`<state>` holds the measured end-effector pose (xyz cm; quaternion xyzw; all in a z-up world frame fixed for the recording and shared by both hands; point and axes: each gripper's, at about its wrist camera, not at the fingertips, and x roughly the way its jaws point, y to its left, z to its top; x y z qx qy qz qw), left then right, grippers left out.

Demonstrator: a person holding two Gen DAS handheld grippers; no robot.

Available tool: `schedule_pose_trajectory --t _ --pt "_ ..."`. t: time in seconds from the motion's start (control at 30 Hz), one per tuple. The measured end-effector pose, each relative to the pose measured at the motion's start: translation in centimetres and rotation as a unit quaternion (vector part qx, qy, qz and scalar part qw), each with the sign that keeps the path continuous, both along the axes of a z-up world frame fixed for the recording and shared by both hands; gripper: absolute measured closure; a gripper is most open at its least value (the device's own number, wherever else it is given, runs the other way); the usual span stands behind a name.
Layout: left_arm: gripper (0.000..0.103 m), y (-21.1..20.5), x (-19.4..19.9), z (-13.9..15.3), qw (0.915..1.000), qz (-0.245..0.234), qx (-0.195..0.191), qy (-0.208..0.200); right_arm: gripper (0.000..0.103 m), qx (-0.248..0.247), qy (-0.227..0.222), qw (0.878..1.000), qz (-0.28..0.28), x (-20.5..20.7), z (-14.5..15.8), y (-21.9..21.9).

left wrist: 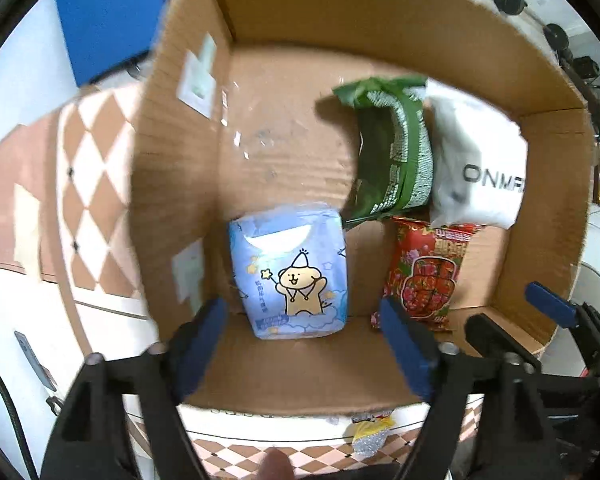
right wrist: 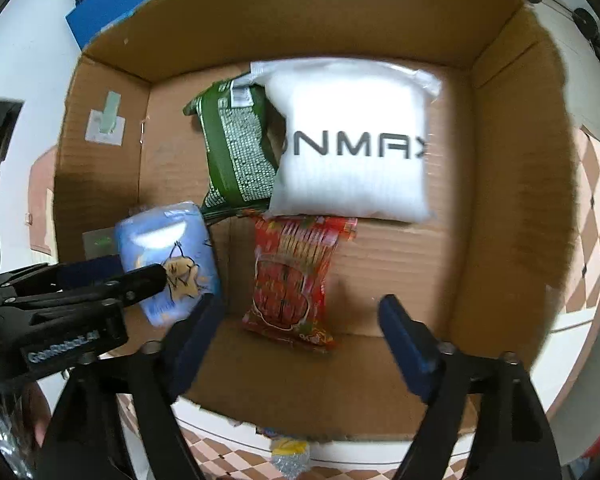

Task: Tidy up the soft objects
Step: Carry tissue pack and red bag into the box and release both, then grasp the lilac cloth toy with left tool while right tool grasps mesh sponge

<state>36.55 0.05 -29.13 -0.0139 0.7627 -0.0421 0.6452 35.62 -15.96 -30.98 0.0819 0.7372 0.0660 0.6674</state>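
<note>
Fingers of the left gripper [left wrist: 304, 336] are spread apart over the cardboard box [left wrist: 284, 8]; the blue tissue pack [left wrist: 288, 272] is seen just beyond them, unheld. Through the right wrist camera, the right gripper [right wrist: 300, 332] is likewise opened wide, with the red snack bag [right wrist: 292, 276] lying free just beyond its fingers.

One cardboard box [right wrist: 500, 200], four soft packs inside: one blue tissue pack [right wrist: 168, 240] at 8 o'clock, one green pouch [right wrist: 236, 152] at 11, one white pillow pack [right wrist: 352, 140] at 12, one red snack bag [right wrist: 292, 272] at centre.
</note>
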Motion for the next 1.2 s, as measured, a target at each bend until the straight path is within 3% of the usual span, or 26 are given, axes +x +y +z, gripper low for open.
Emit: schedule_pose_trajectory --t 0.13,0.27,0.4,0.5,0.63,0.8,1.0,1.1,1.2 --pt "0.021 0.2 -1.0 2.8 0.9991 -0.005 0.013 -0.041 0.0 -0.019 -0.03 0.999 0.014 -0.7 2.3 -0.3" --pt "0.004 0.6 -2.3 5.6 0.995 -0.004 0.025 -0.097 0.0 -0.028 -0.068 0.997 0.022 -2.3 5.0 -0.1" --pt "0.004 1.4 -5.0 7.7 0.9894 0.006 0.033 -0.141 0.0 -0.038 -0.107 0.993 0.028 -5.3 7.3 -0.4" --pt "0.004 2.1 -8.3 8.1 0.9843 0.009 0.056 -0.167 0.0 -0.05 -0.114 0.992 0.021 -9.3 7.4 -0.6" --pt "0.004 3.2 -13.5 6.2 0.98 0.013 0.099 -0.172 0.0 -0.044 -0.073 0.996 0.011 -16.2 3.6 -0.1" --pt "0.004 3.9 -17.6 0.5 0.9862 -0.004 0.124 -0.11 0.0 -0.002 0.036 0.999 -0.027 -23.6 -4.6 1.1" --pt "0.004 4.2 -18.7 -2.4 0.9884 -0.003 0.124 -0.088 0.002 -0.007 0.053 0.998 -0.042 -25.7 -8.6 2.6" --pt "0.004 3.1 -18.0 -3.0 0.9899 -0.017 0.113 -0.084 0.014 -0.008 0.065 0.997 -0.039 -25.8 -9.9 3.2" --pt "0.004 1.6 -16.9 -3.2 0.9897 -0.034 0.109 -0.086 0.034 -0.023 0.062 0.997 -0.029 -25.8 -10.0 3.3"
